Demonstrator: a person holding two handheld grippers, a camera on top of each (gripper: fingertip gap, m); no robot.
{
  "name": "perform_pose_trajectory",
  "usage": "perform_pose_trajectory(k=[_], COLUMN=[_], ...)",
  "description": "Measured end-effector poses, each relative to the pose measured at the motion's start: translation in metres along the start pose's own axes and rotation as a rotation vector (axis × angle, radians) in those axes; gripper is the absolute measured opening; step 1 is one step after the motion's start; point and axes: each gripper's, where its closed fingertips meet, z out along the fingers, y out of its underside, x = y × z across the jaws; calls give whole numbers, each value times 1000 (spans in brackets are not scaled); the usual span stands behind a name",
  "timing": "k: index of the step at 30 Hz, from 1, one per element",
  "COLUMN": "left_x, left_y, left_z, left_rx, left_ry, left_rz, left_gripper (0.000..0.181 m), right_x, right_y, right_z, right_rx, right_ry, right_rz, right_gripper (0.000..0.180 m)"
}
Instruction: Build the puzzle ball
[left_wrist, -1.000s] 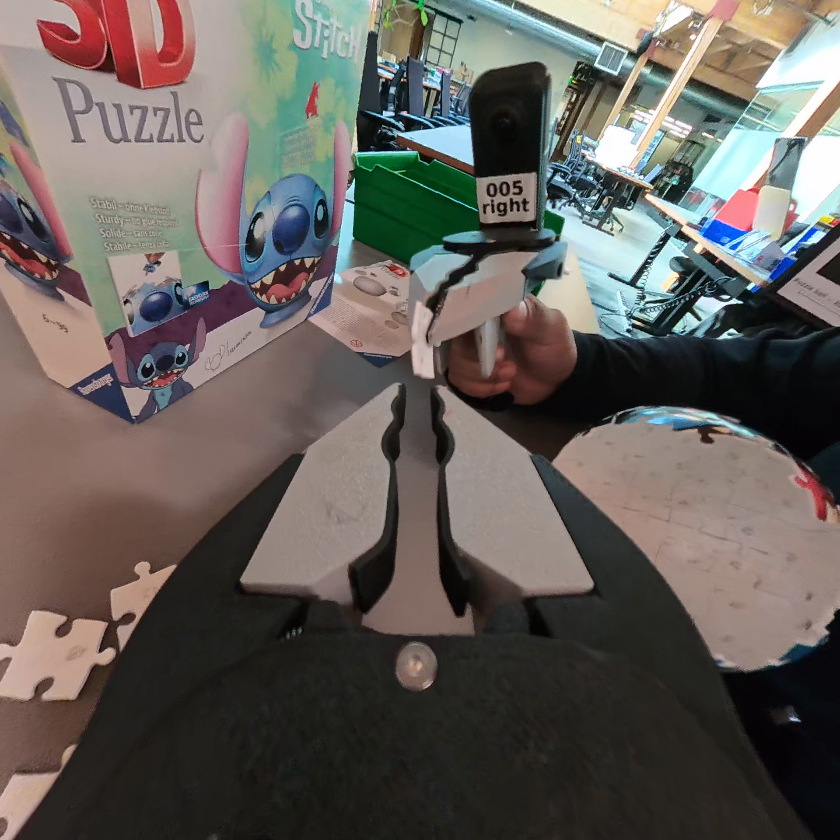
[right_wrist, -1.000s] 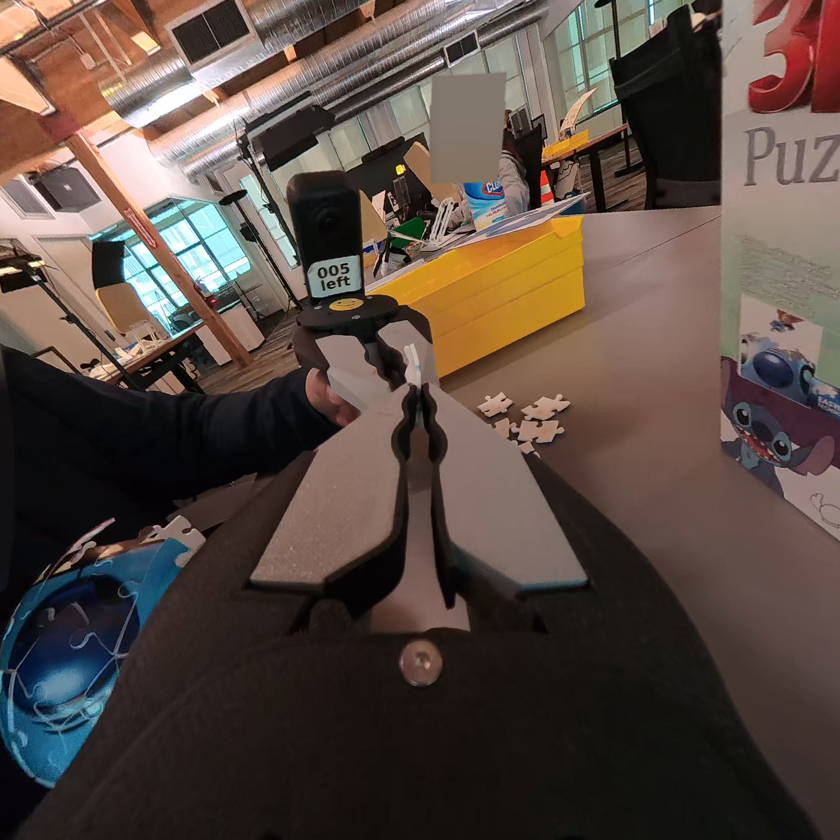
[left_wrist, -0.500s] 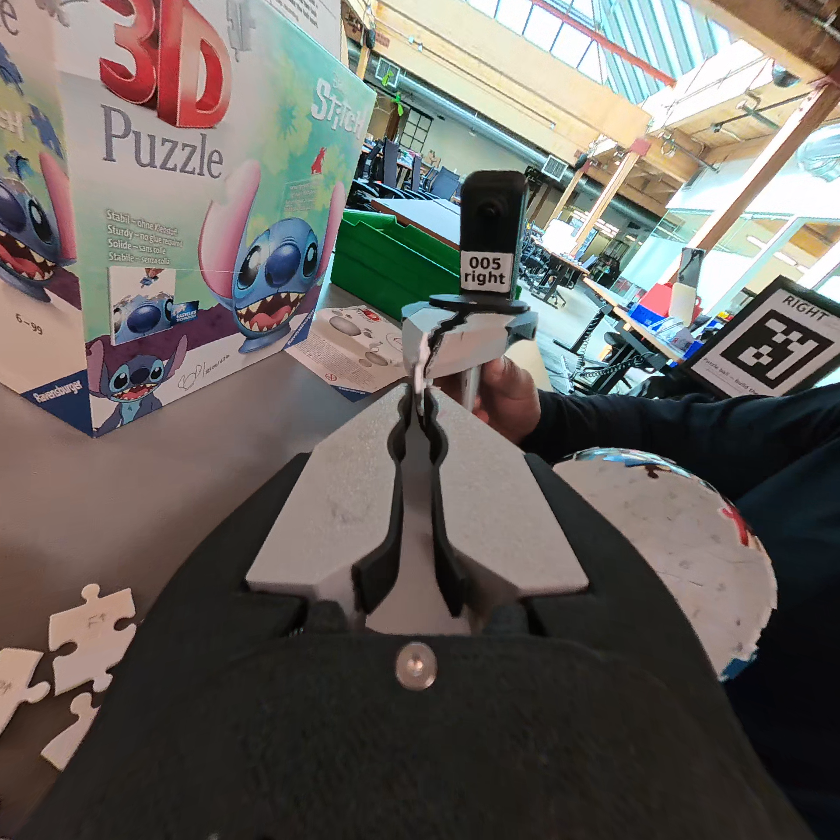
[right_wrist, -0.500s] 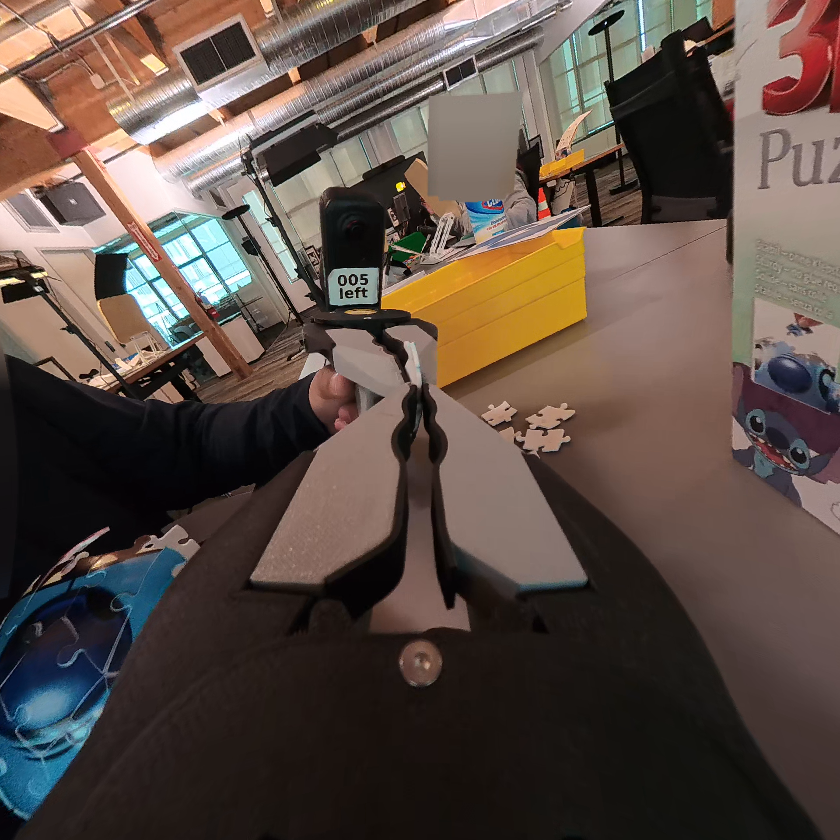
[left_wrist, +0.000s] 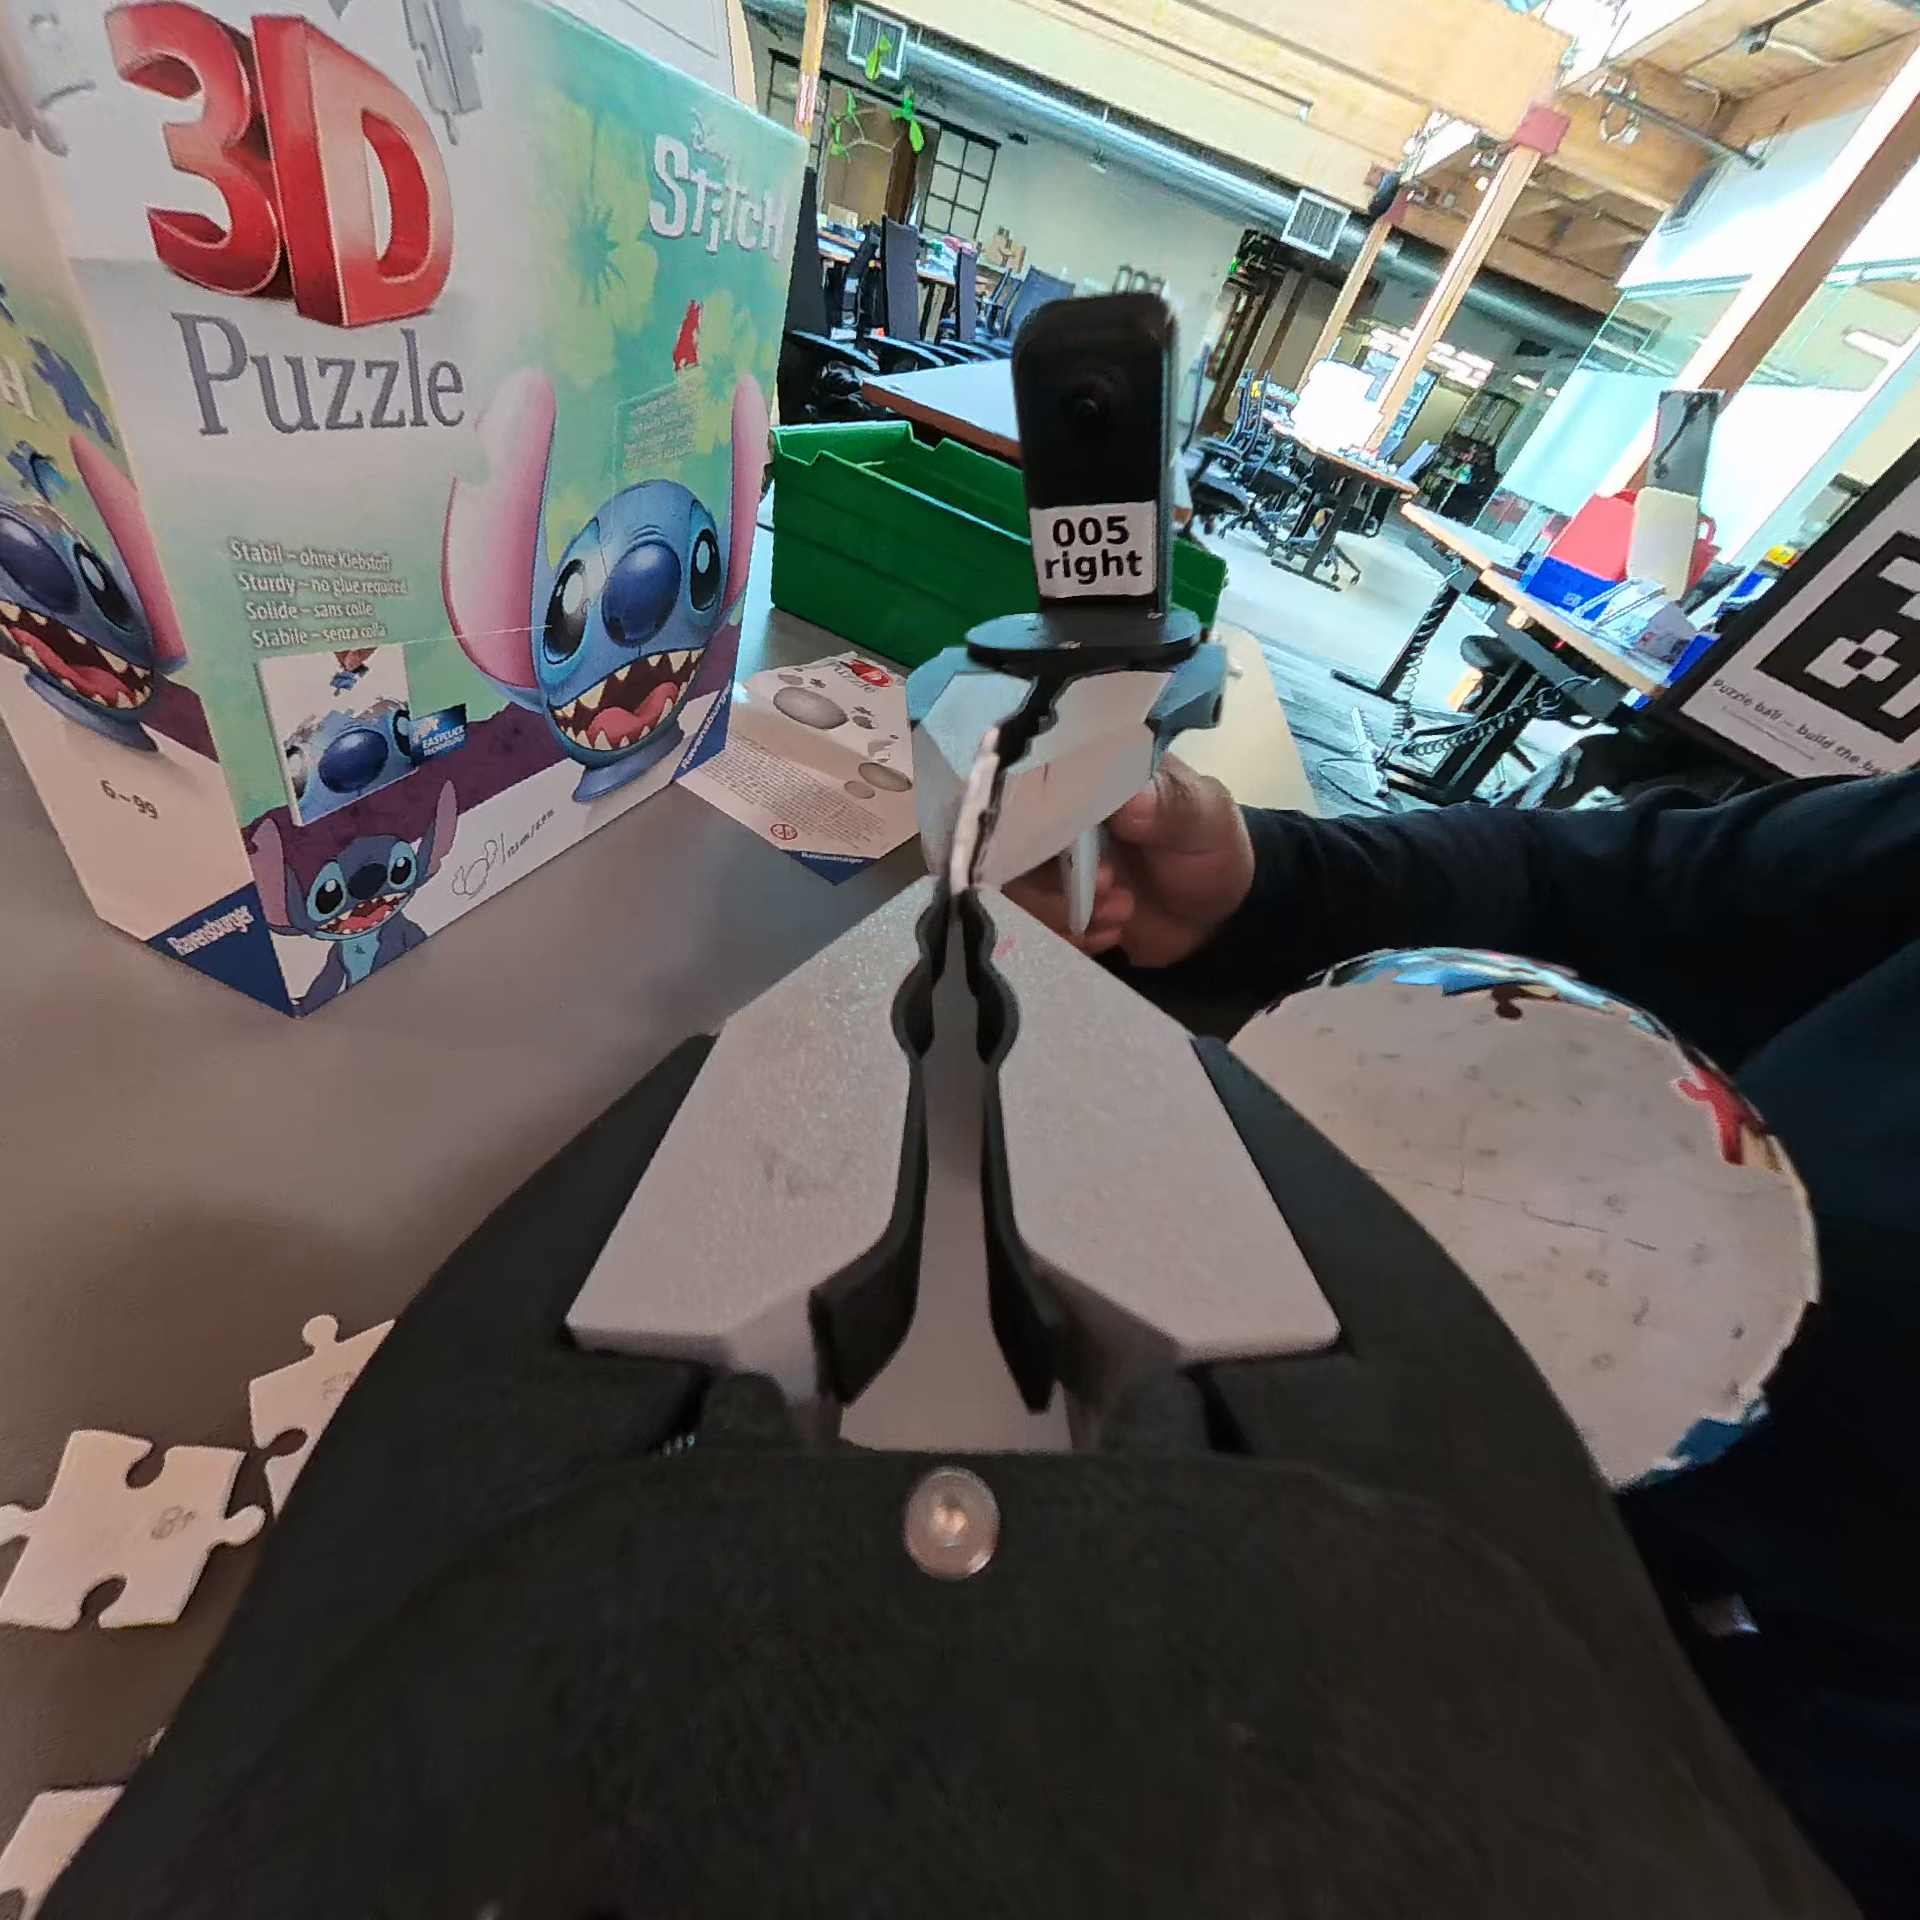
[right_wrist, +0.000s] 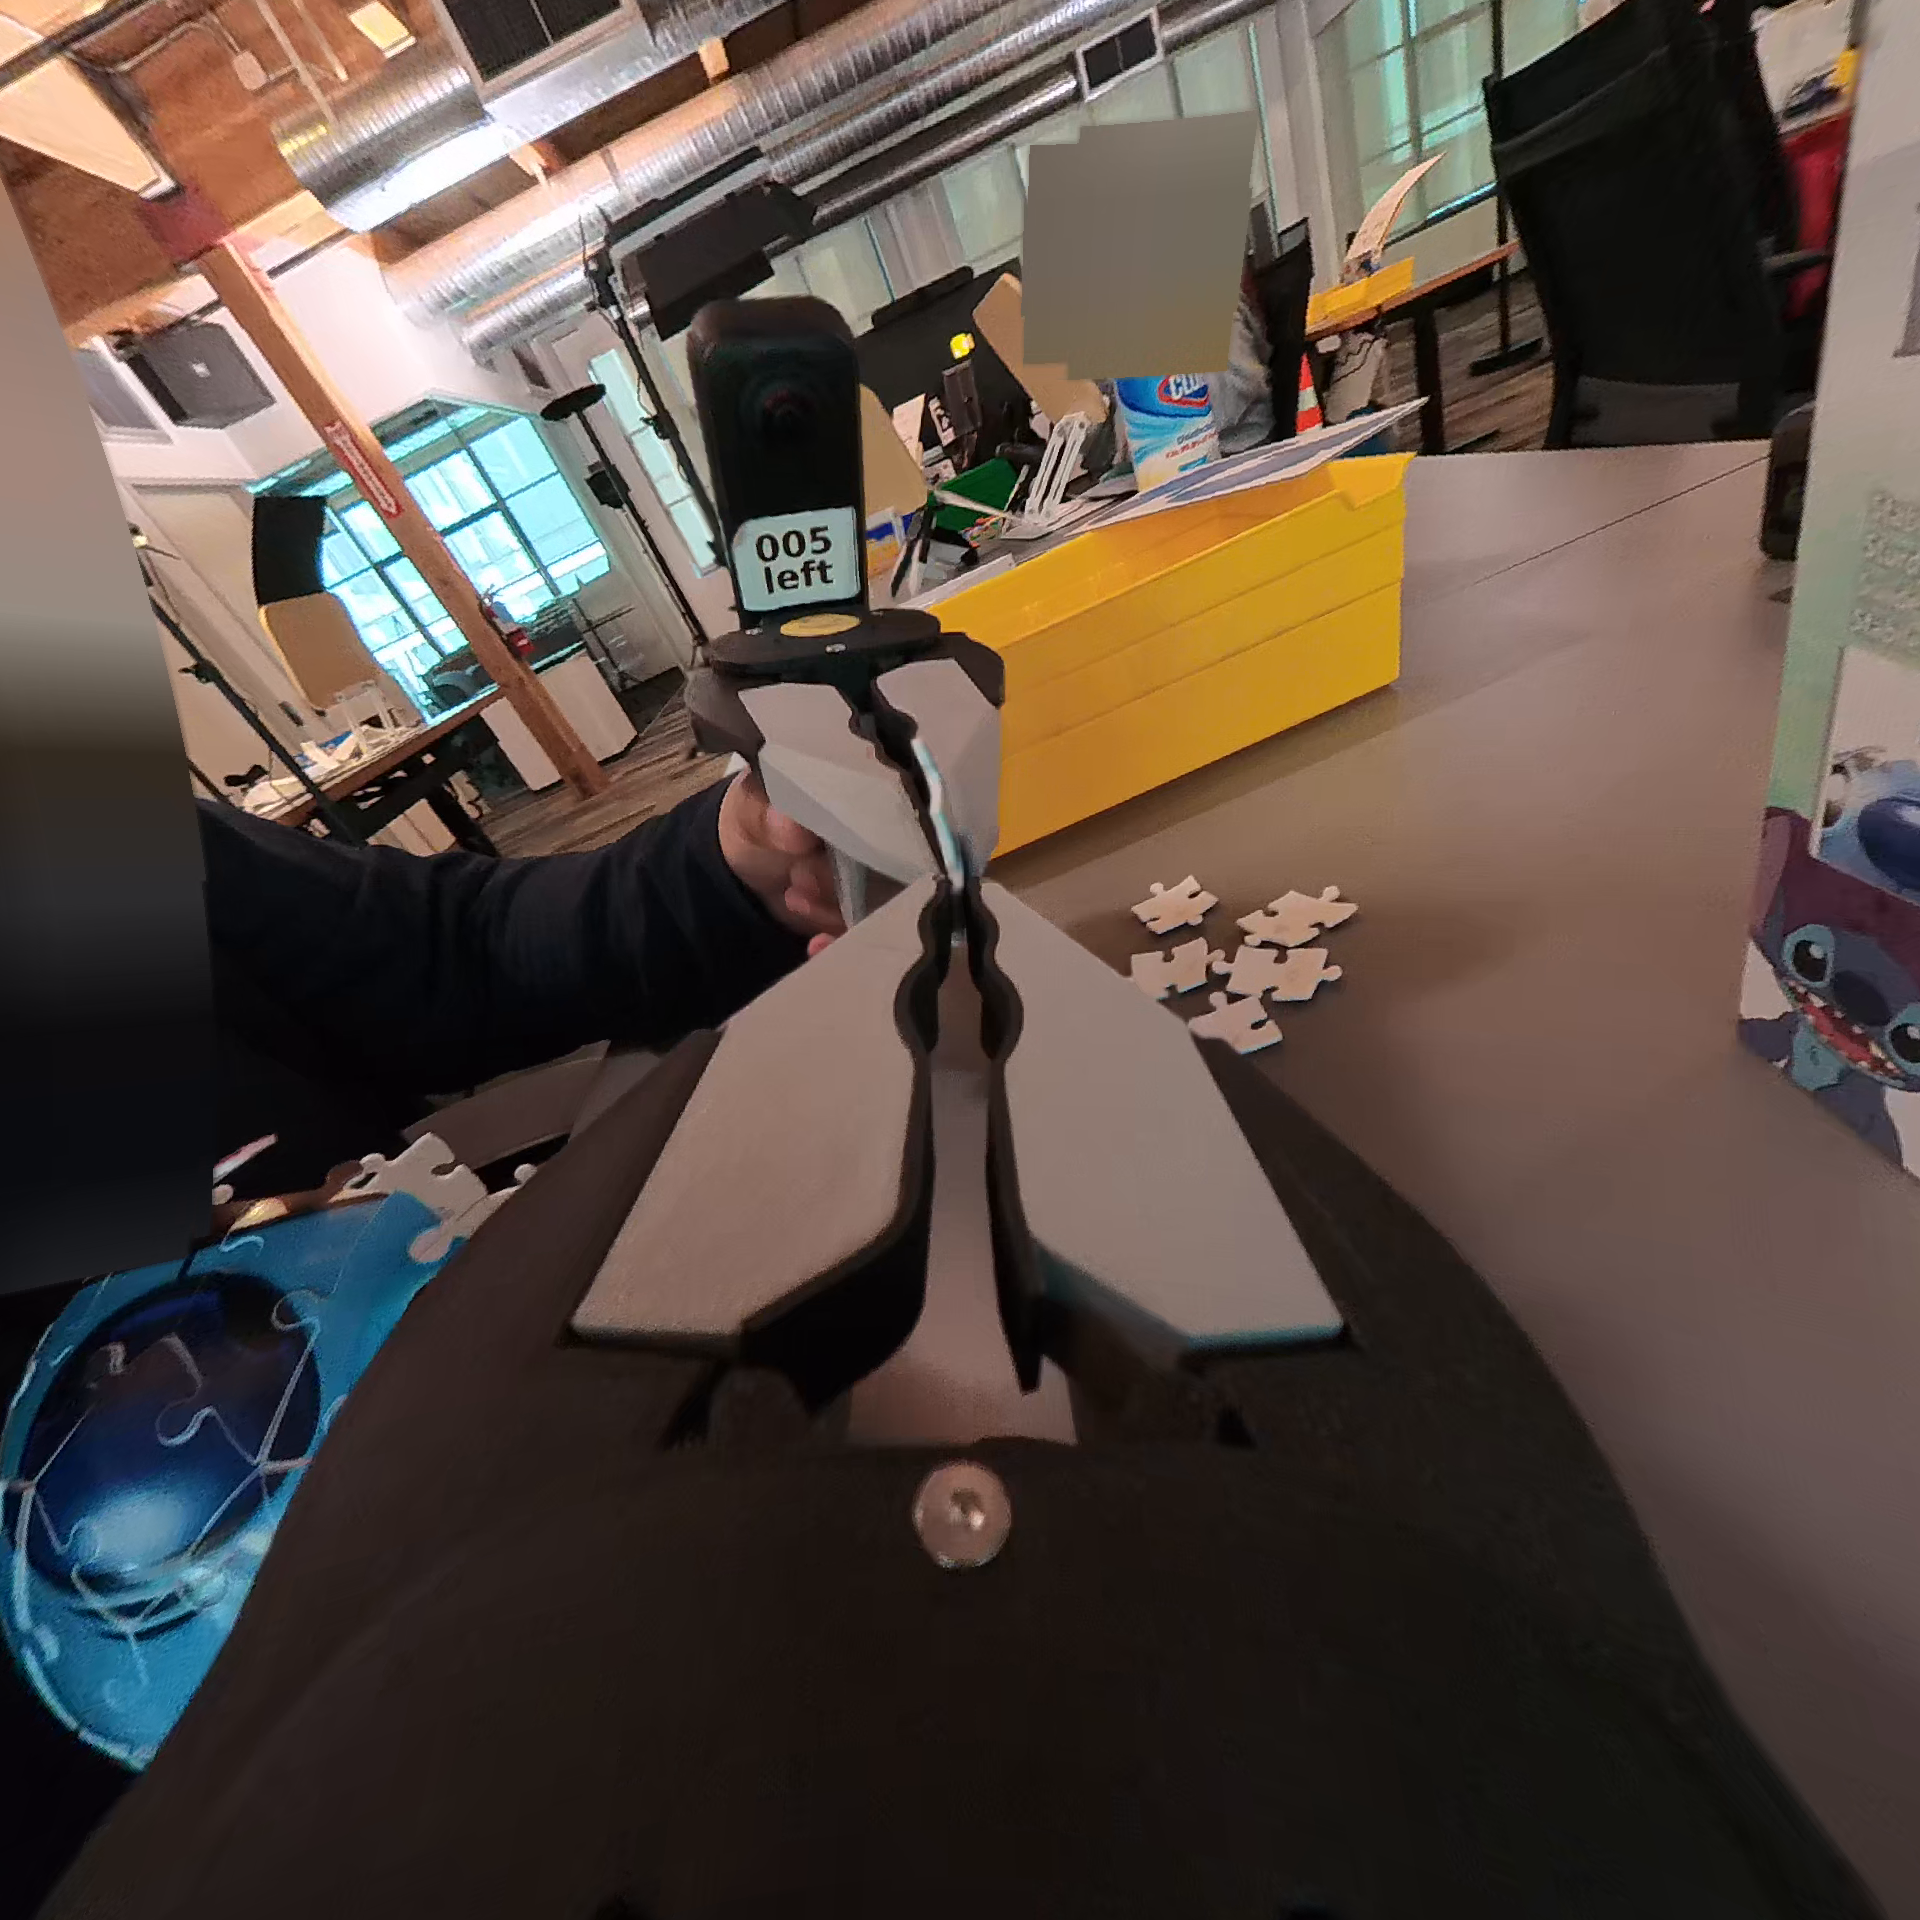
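We've got the half-built puzzle ball (left_wrist: 1507, 1195) nearest, by our lap. L gripper (left_wrist: 951, 904) and R gripper (right_wrist: 951, 894) meet tip to tip, both clenched on one puzzle piece (left_wrist: 977, 800). Thin, light, bendy: pinch its edge, gently. Loose pieces (right_wrist: 1247, 961) lie beyond

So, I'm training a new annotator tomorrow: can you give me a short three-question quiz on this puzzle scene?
1. True or false: the right gripper is open and empty.
2. The stacked trays behind the left gripper are: A green, B yellow, C red?
3. Which side of the loose puzzle pieces on the table faces up?

Key: 1 false, it is shut on a puzzle piece. 2 B. 3 the plain white back.
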Motion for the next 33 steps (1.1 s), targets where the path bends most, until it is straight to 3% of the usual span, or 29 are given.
perform_pose_trajectory(k=[12,21,33], left_x=[-1,-6,-2], left_y=[6,15,28], left_z=[-1,-1,5], left_rx=[-39,-80,-154], left_ry=[11,9,5], left_rz=[-28,-91,-73], left_gripper=[0,0,0], right_x=[1,5,3], right_y=[9,-7,7], right_z=[-1,-15,-8], right_rx=[-50,14,-74], right_ry=[-25,-11,-6], right_rz=[32,35,12], right_gripper=[0,0,0])
